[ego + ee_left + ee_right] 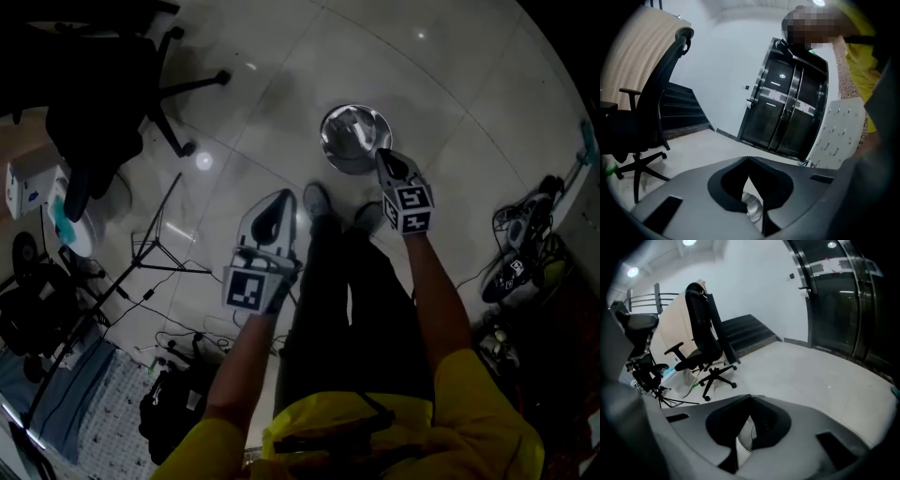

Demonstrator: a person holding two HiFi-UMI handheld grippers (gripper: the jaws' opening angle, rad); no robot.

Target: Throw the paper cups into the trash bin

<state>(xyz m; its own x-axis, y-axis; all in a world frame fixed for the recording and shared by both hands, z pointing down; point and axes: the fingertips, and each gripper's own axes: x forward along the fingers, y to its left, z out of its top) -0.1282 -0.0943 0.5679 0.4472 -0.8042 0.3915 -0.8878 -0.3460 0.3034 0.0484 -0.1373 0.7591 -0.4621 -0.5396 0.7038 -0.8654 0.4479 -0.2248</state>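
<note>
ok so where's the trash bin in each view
Head view: trash bin, top centre.
Left gripper view: a silver sliver of the bin, low centre, in the gap below the shut left tongs.
Right gripper view: only a pale curved bit low centre; cannot tell if it is the bin.
Shared landmark: the black office chair, left in all three.

Yellow shirt [459,394], dark trousers [337,300], pale shoes [317,199]; grey left gripper [281,195] and right gripper [384,156] bear black-and-white marker cubes [251,289].
</note>
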